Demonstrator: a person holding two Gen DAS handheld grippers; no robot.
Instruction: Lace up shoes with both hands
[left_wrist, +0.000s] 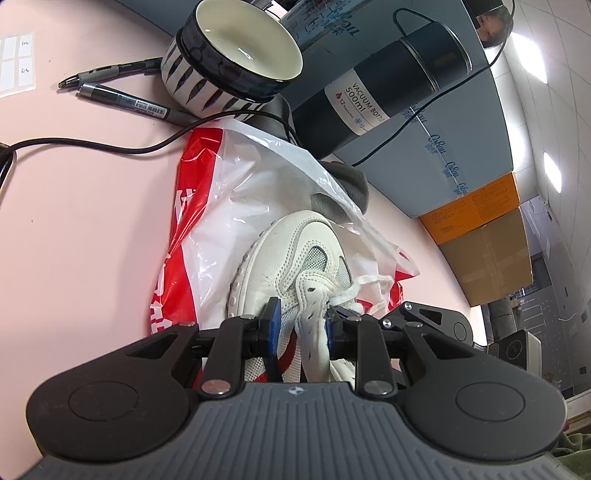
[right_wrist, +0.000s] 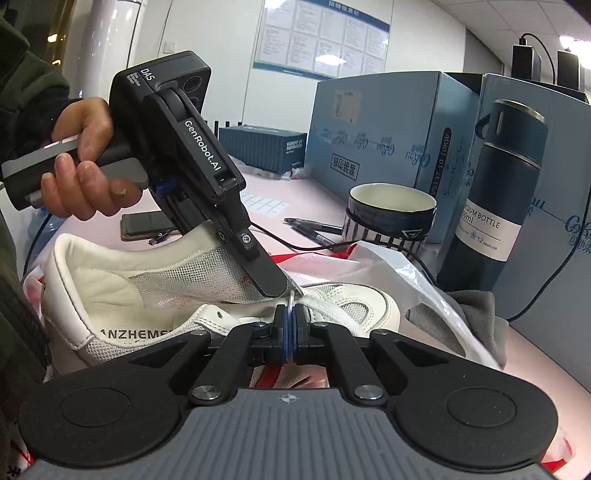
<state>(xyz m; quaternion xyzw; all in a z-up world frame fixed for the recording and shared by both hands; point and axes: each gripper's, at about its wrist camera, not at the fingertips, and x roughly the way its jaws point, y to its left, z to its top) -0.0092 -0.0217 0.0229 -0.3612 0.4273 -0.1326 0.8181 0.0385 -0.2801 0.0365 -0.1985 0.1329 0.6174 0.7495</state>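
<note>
— Pink worktop (left_wrist: 85, 206), is that where the shoe is?

— Yes. The white shoe (left_wrist: 295, 254) lies on a red and white plastic bag (left_wrist: 207, 236), near the middle of the worktop. Its toe points to the back edge, where the blue boxes (left_wrist: 461, 147) stand.

— What is the left hand-held gripper (left_wrist: 301, 326) doing?

— Its blue pads are a little way apart, and they pinch the white flap of the shoe with the lace holes (left_wrist: 314, 332). In the right wrist view a hand (right_wrist: 83, 162) holds its handle, and its black tip comes down onto the mesh side of the shoe.

— And the right hand-held gripper (right_wrist: 291, 325)?

— Its two pads are squeezed tight together. A thin white shoelace (right_wrist: 292, 301) sticks up from between them, so it is pinching the lace, right over the middle of the shoe.

— Do the two touch?

— They are very close. I cannot tell if they touch.

— What else is on the worktop?

— A striped bowl (right_wrist: 388, 218) and a dark bottle (right_wrist: 491, 206) sit by the boxes at the back. Two pens (left_wrist: 122, 92) lie beside the bowl. A black cable (left_wrist: 110, 146) runs across. A grey cloth (right_wrist: 469, 317) is near the toe of the shoe.
</note>
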